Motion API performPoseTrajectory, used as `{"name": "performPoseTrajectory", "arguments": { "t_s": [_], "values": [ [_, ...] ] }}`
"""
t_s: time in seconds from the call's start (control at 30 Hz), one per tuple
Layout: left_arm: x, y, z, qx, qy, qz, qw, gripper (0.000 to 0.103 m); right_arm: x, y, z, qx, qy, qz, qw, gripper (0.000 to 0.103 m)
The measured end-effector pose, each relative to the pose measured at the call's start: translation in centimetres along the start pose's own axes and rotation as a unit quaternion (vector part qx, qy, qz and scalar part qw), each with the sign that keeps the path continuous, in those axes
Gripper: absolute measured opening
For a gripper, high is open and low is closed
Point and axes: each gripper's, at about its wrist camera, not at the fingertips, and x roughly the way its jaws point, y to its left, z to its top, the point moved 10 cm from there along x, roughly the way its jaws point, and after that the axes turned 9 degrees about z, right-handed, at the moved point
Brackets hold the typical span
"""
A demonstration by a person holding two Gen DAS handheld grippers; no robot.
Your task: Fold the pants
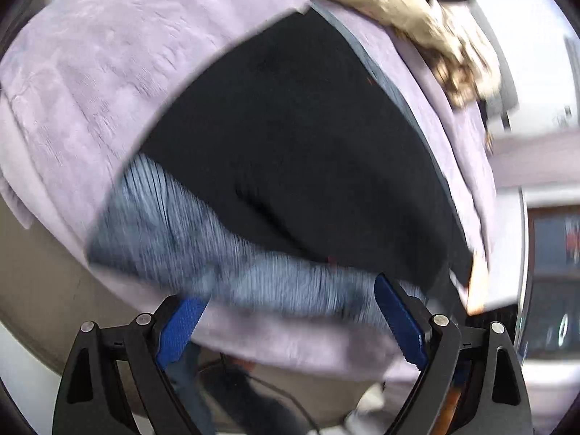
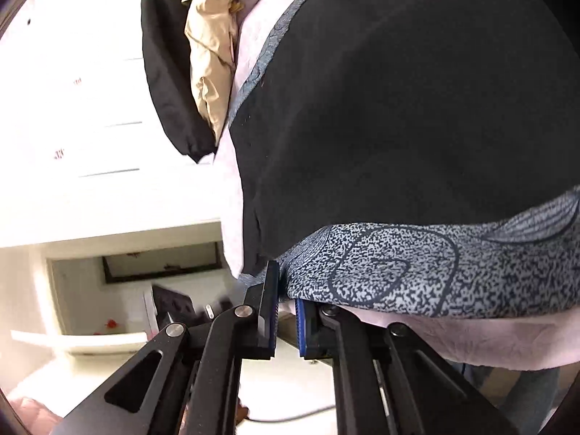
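Now my right tongs are nearly closed at the corner of the waistband, its grey speckled edge tucked in at the tips; whether the pads truly pinch cloth I can't quite tell, since a sliver of gap shows lower down. My left tongs stand wide open, 1 blue pad on each side of the waistband's other end, gripping nothing. The pants lie flat and black on the lilac blanket, waist toward me, with a tan garment bunched at the far side, clear of the work. To do this step well, I'd push the left tongs down over the band until both layers sit deep between the pads, then close firmly. Both corners should be held evenly before any lift, so the fold carries over straight and the blanket doesn't come up with it.
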Motion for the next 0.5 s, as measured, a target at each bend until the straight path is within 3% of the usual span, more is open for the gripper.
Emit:
{"name": "performPoseTrajectory", "arguments": {
  "t_s": [0.03,0.1,0.17,0.2,0.3,0.43,0.47,0.5],
  "values": [
    [0.2,0.3,0.5,-0.007,-0.002,0.007,1.0,0.092,0.1,-0.4,-0.2,-0.001,0.006,-0.005,1.0,0.009],
    [0.7,1.0,1.2,-0.015,-0.002,0.02,0.9997,0.067,0.0,-1.5,-0.9,0.008,0.016,-0.011,1.0,0.013],
    [1.5,1.0,1.4,0.005,0.009,0.02,0.9997,0.032,-0.4,-3.2,-1.2,0.025,0.011,-0.027,0.999,0.013],
    [1.6,1.1,1.4,0.015,0.011,0.026,0.9995,0.028,-1.0,-4.2,-1.2,0.038,0.003,-0.035,0.999,0.015],
    [1.2,1.0,1.3,0.047,0.009,0.04,0.998,0.028,-3.5,-6.4,-0.8,0.084,-0.044,-0.03,0.995,0.035],
    [1.1,0.3,1.6,0.073,0.009,0.051,0.996,0.028,-6.8,-8.6,0.1,0.149,-0.114,0.007,0.982,0.036],
    [1.3,0.3,1.7,0.076,0.012,0.056,0.9955,0.028,-7.1,-9.1,0.2,0.168,-0.123,0.015,0.978,0.032],
    [1.3,0.3,1.8,0.078,0.014,0.06,0.9951,0.028,-7.6,-9.8,0.2,0.188,-0.134,0.014,0.973,0.006]
  ]
}}
